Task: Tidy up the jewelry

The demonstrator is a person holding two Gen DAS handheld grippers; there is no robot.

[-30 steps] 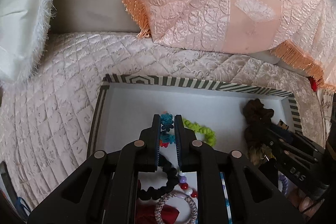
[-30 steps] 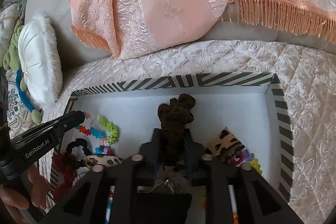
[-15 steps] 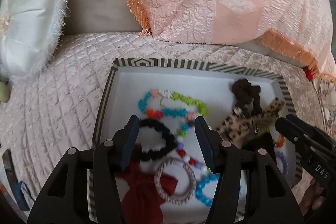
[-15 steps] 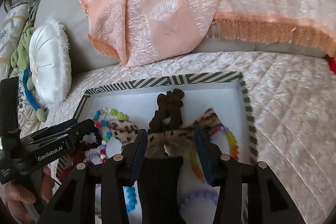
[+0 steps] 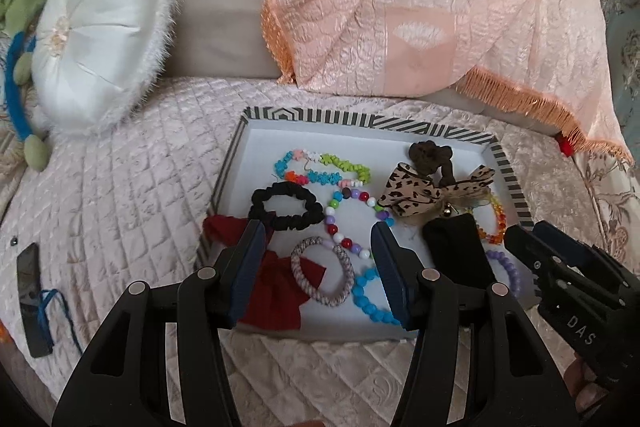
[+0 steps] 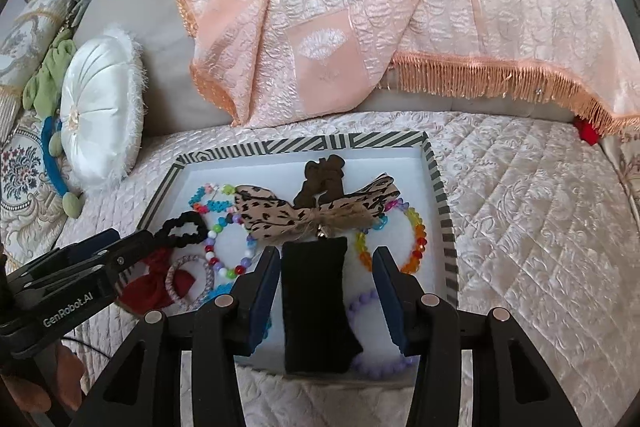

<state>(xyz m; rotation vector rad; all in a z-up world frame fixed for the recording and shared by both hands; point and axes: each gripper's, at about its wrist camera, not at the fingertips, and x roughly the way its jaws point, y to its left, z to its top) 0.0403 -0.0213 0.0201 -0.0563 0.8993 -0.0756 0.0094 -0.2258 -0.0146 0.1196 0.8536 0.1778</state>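
Note:
A striped-rim white tray (image 5: 510,179) (image 6: 440,195) lies on the quilted bedspread and holds beaded bracelets, hair ties and bows. My left gripper (image 5: 318,255) is open and empty above the tray's near edge, over a braided hair tie (image 5: 322,277), a red bow (image 5: 276,291) and a black scrunchie (image 5: 286,205). My right gripper (image 6: 326,279) is open and empty over a black rectangular piece (image 6: 316,301), just short of a leopard-print bow (image 6: 304,213) and a brown scrunchie (image 6: 320,181). Rainbow (image 6: 416,239) and purple (image 6: 366,307) bracelets lie to its right.
A white round cushion (image 5: 96,43) and a peach fringed throw (image 5: 420,7) lie behind the tray. A dark flat object with blue cord (image 5: 34,295) lies on the bedspread at the left. The right gripper (image 5: 568,287) stands at the tray's right side.
Both grippers have opened and pulled back from the tray. The left let go of the coloured bead bracelet, the right of the brown scrunchie and bow; these now lie in the tray.

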